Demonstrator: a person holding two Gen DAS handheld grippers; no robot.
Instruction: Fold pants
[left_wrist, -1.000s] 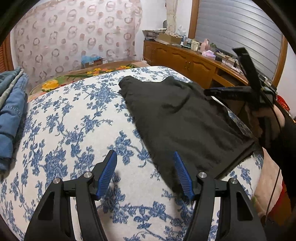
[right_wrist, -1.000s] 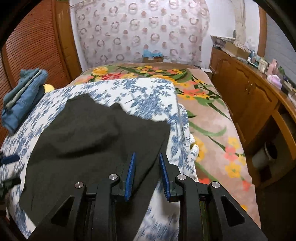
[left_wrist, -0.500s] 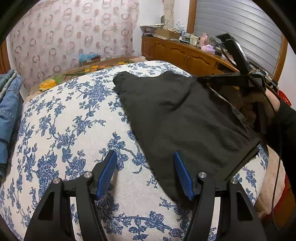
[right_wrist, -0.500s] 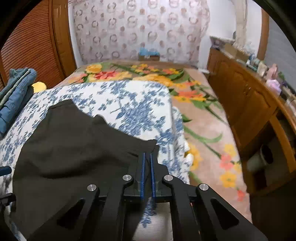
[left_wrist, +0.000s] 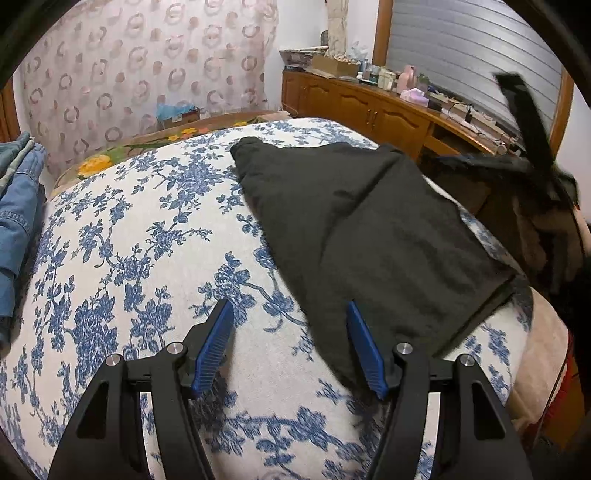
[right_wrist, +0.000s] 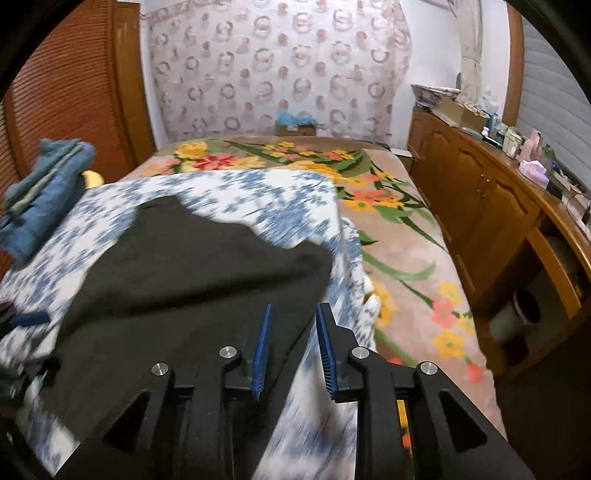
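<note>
Left gripper (left_wrist: 290, 343): jaws spread wide, nothing between them. It hangs low over the blue-flowered sheet (left_wrist: 122, 258). Its right blue pad (left_wrist: 365, 350) sits at the near edge of the pants (left_wrist: 369, 229); whether it touches the cloth cannot be told. Its left pad is over bare sheet.

Right gripper (right_wrist: 291, 347): jaws part-open with a narrow gap, gripping nothing. The near right edge of the pants (right_wrist: 192, 280) runs beneath the gap; the left pad (right_wrist: 262, 347) is over dark cloth, the right pad over the sheet (right_wrist: 258, 192). This view is motion-blurred close in, so contact cannot be judged.

Pants: dark, lying flat on the sheet, ahead and to the right of the left gripper, ahead and to the left of the right gripper. The far edge shows two raised corners with a dip between. In the left view the right gripper (left_wrist: 524, 162) appears blurred beyond the right edge of the cloth.

Further out: a stack of blue denim garments (left_wrist: 18, 221) lies far left of the left gripper, at the sheet's edge. Beyond the sheet, a floral bedspread (right_wrist: 388, 236) extends ahead and to the right of the right gripper. A wooden cabinet (right_wrist: 476, 206) with small items on top runs along the right. A ring-patterned curtain (right_wrist: 280, 70) covers the far wall.
</note>
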